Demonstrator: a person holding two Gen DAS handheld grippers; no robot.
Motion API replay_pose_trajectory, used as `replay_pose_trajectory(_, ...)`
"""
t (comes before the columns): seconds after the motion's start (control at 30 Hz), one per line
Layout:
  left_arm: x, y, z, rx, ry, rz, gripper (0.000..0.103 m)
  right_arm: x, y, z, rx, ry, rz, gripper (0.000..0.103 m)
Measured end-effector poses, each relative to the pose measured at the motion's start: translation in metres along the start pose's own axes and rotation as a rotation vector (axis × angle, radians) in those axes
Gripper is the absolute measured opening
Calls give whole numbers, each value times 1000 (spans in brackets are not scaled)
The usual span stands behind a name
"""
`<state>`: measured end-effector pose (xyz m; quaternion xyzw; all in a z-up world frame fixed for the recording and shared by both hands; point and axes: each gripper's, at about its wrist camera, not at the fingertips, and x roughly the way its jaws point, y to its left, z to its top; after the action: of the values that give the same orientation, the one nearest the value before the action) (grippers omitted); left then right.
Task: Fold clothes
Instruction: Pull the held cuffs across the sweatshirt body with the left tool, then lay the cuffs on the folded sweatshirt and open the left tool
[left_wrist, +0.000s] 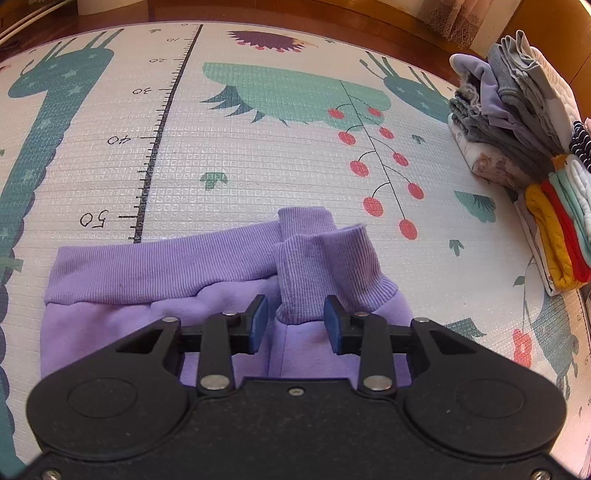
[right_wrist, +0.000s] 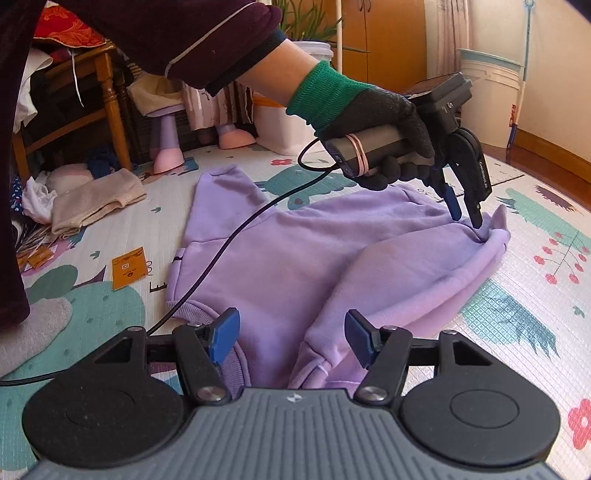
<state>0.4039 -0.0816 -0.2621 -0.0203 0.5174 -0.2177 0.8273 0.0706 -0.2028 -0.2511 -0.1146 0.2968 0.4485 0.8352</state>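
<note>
Left gripper (left_wrist: 295, 321) held open over purple sweatshirt (right_wrist: 295, 258); right gripper (right_wrist: 291, 339) likewise open, empty. Sleeves laid inward; final folds judged outstanding; folded stack (left_wrist: 517, 122) beside

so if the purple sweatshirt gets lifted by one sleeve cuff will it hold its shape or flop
Likely flop: the purple sweatshirt lies in soft folds and bunches near the left gripper. Its fleece looks thick, so probably some drag. The ribbed cuff should grip well, unlikely to slip.

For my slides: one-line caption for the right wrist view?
Left gripper touches the purple sweatshirt on the mat; right gripper open.
</note>
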Motion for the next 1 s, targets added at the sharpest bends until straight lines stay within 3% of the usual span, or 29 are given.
replay_pose_trajectory(0.07, 3, 1, -3, -3, 11, 0, 29, 8, -2, -3, 6, 30, 6, 63)
replay_pose_trajectory(0.1, 2, 0, -5, 10, 7, 5, 19, 10, -4, -6, 22, 41, 9, 63)
replay_pose_trajectory(0.17, -3, -4, -5, 49, -11, 1, 12, 12, -6, -10, 37, 55, 8, 63)
replay_pose_trajectory(0.33, -35, 0, 1, 66, -93, -20, 10, 10, -13, -19, 90, 69, 9, 65)
replay_pose_trajectory(0.43, -31, 2, 2, 64, -87, -14, 10, 14, -18, -23, 116, 86, 10, 65)
replay_pose_trajectory(0.53, -19, -3, -3, 116, -63, 51, 11, 21, -17, -26, 118, 121, 16, 65)
replay_pose_trajectory(0.63, -16, 1, -7, 119, -65, 62, 13, 22, -12, -29, 111, 138, 18, 65)
replay_pose_trajectory(0.73, -24, 0, -2, 140, -82, 83, 27, 18, -8, -30, 103, 135, 17, 65)
replay_pose_trajectory(0.77, -30, 0, 0, 147, -101, 89, 35, 15, -8, -30, 104, 134, 5, 63)
replay_pose_trajectory(0.87, -46, -14, 6, 228, -159, 65, 35, 4, -8, -29, 113, 130, -45, 62)
replay_pose_trajectory(1.0, -32, -36, 5, 326, -131, 41, 35, -8, -4, -24, 71, 61, -154, 62)
